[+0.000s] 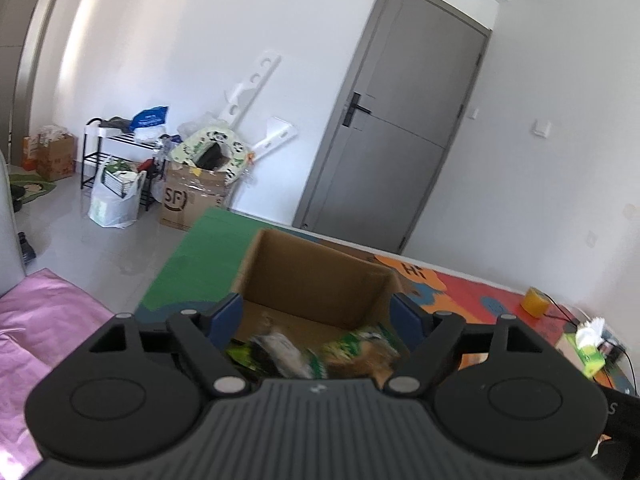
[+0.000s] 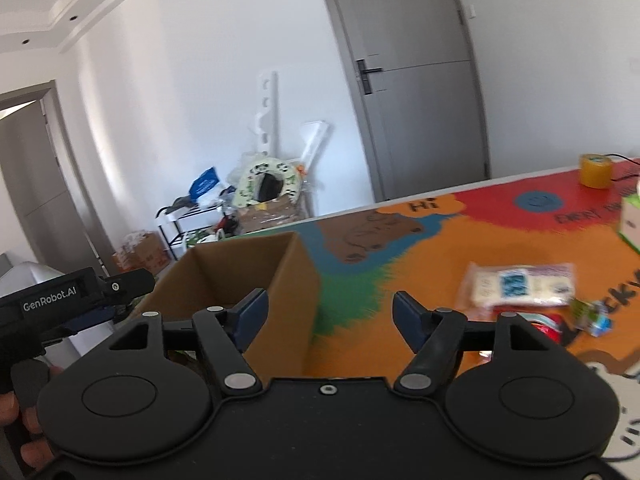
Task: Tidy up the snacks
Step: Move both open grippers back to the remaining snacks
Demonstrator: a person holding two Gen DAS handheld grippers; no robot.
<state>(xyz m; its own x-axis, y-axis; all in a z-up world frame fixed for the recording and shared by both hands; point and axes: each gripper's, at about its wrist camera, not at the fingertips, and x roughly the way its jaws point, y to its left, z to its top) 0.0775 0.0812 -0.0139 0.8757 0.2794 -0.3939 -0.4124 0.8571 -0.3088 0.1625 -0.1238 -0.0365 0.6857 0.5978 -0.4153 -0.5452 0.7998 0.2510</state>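
Note:
In the left wrist view my left gripper (image 1: 316,316) stands open above an open cardboard box (image 1: 320,272). Blurred green and white snack packets (image 1: 316,354) lie in the box below the jaws, and the pads do not press on them. In the right wrist view my right gripper (image 2: 330,316) is open and empty, with the box's (image 2: 240,276) right wall between its fingers. To the right on the mat lie a clear packet with a blue label (image 2: 520,284), a red packet (image 2: 548,326) and a small green carton (image 2: 592,314). The left gripper's housing (image 2: 52,300) shows at the far left.
A colourful play mat (image 2: 440,248) covers the table. An orange roll (image 2: 596,170) and a green tissue box (image 1: 588,350) with cables stand at the far right. Beyond the table's far edge are a grey door (image 1: 400,120), cartons and a rack. A pink cloth (image 1: 44,320) lies left.

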